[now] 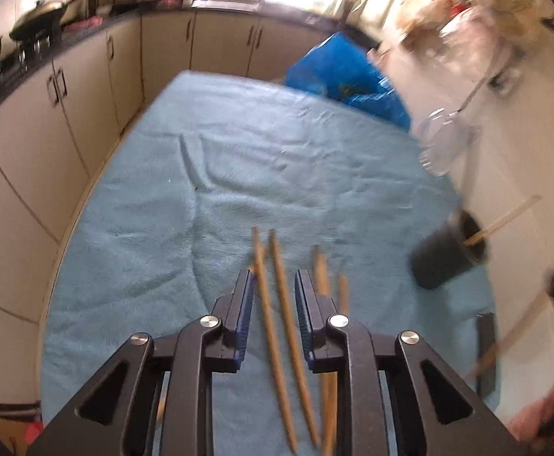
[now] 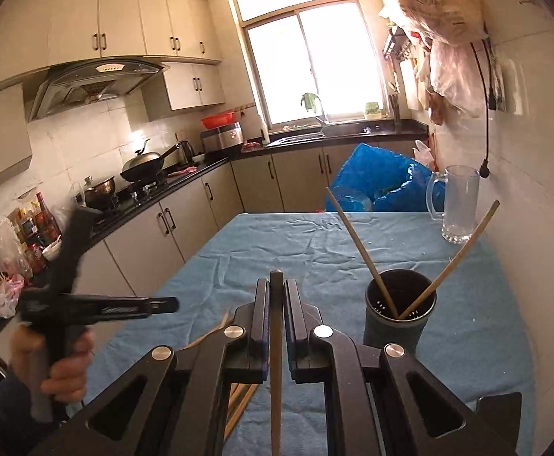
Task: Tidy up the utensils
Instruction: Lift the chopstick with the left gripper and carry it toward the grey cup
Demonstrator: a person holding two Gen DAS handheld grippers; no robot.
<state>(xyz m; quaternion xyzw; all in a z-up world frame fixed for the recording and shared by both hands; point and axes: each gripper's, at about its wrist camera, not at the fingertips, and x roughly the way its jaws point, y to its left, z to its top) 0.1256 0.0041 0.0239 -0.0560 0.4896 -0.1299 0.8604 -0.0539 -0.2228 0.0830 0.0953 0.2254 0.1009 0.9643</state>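
Several wooden chopsticks [image 1: 277,304] lie on the blue cloth [image 1: 219,174] under my left gripper [image 1: 274,285], which is open and empty above them. My right gripper [image 2: 277,292] is shut on one chopstick [image 2: 275,361], held above the cloth just left of the dark utensil holder [image 2: 398,326]. Two chopsticks [image 2: 360,250] stand in that holder. The holder [image 1: 448,254] also shows at the right of the left wrist view, with the right gripper's chopstick [image 1: 512,334] blurred below it. The left gripper [image 2: 98,304] appears at the left of the right wrist view.
A glass mug [image 2: 457,205] stands at the table's far right by the tiled wall. A blue plastic bag [image 2: 375,178] sits beyond the far edge. Kitchen cabinets and a stove with a wok [image 2: 143,163] run along the left.
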